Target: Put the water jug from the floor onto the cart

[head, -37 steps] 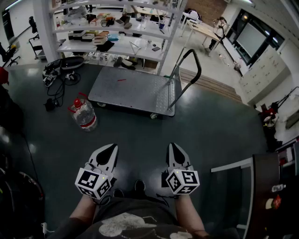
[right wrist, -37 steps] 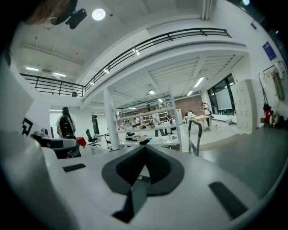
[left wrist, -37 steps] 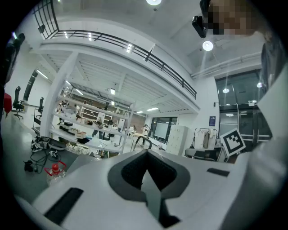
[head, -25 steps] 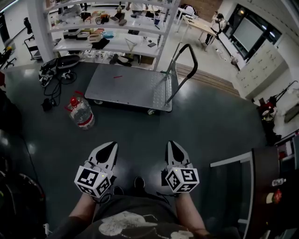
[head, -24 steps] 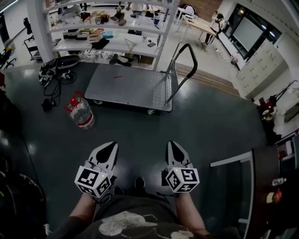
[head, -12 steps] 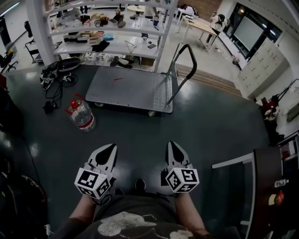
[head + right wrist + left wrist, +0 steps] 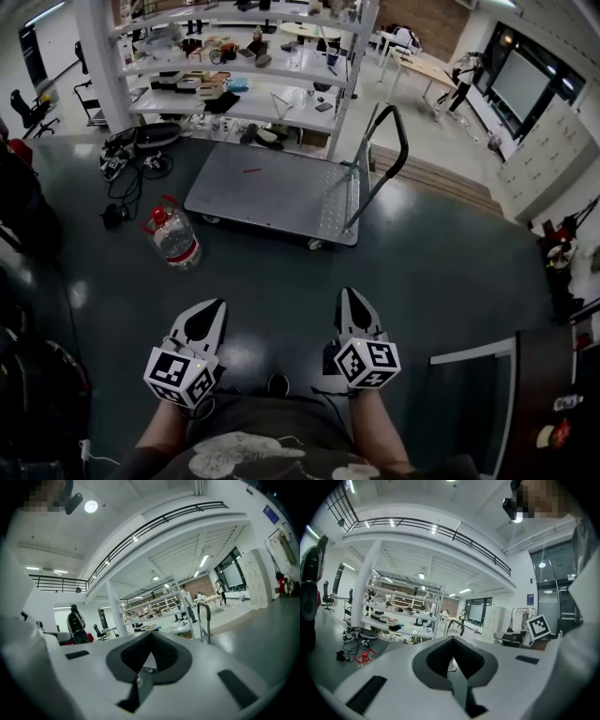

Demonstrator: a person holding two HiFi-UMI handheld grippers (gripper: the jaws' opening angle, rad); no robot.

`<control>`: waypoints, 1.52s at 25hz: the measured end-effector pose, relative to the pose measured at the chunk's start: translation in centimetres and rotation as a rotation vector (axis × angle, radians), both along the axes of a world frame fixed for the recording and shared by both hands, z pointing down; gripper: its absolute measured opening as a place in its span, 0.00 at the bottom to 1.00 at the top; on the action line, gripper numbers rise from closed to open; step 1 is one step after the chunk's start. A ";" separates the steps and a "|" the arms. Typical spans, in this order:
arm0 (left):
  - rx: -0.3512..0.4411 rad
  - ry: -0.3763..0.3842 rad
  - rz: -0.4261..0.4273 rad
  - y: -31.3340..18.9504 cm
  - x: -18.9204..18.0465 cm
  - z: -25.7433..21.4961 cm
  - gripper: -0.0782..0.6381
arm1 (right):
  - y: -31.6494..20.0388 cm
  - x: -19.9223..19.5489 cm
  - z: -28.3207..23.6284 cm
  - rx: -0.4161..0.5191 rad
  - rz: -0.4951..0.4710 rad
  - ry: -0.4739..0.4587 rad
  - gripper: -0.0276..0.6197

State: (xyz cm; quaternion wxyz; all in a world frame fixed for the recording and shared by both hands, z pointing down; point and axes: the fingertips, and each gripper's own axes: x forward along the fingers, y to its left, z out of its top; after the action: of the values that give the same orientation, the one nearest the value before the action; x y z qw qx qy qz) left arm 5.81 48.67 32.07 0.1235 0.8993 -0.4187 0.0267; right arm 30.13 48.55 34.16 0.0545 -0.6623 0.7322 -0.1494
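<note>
Floor: dark workshop floor (image 7: pixel 281 281), shelving behind.
Jug: water jug (image 7: pixel 172 235) stands upright on the floor, just off the cart (image 7: pixel 272 183) deck's left corner.
Grippers: left gripper (image 7: pixel 211 311) and right gripper (image 7: pixel 351 304) both pressed together, empty, well short of the jug.
Handling: probably heavy, smooth, rigid plastic; slippery.
Hold: red handle at the neck.
</note>
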 end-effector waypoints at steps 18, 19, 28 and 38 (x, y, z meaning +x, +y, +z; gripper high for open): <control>-0.038 0.012 -0.126 -1.7 -3.2 2.4 0.12 | -4.2 -2.5 3.2 -0.061 -0.101 0.035 0.03; -0.040 0.016 -0.117 -2.4 -3.3 2.5 0.12 | -4.6 -2.6 3.2 -0.068 -0.091 0.037 0.03; -0.068 0.043 -0.054 -12.2 -4.8 3.9 0.12 | -12.1 -5.4 4.6 -0.121 -0.069 0.079 0.03; -0.035 0.042 -0.077 -24.3 -12.8 1.9 0.12 | -26.6 -14.8 1.6 -0.078 -0.144 0.111 0.03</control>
State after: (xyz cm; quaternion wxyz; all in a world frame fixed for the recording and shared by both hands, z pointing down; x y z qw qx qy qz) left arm -6.96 24.39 34.02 0.1491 0.8806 -0.4497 0.0104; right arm 15.32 21.99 35.75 -0.0228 -0.6170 0.7733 -0.1443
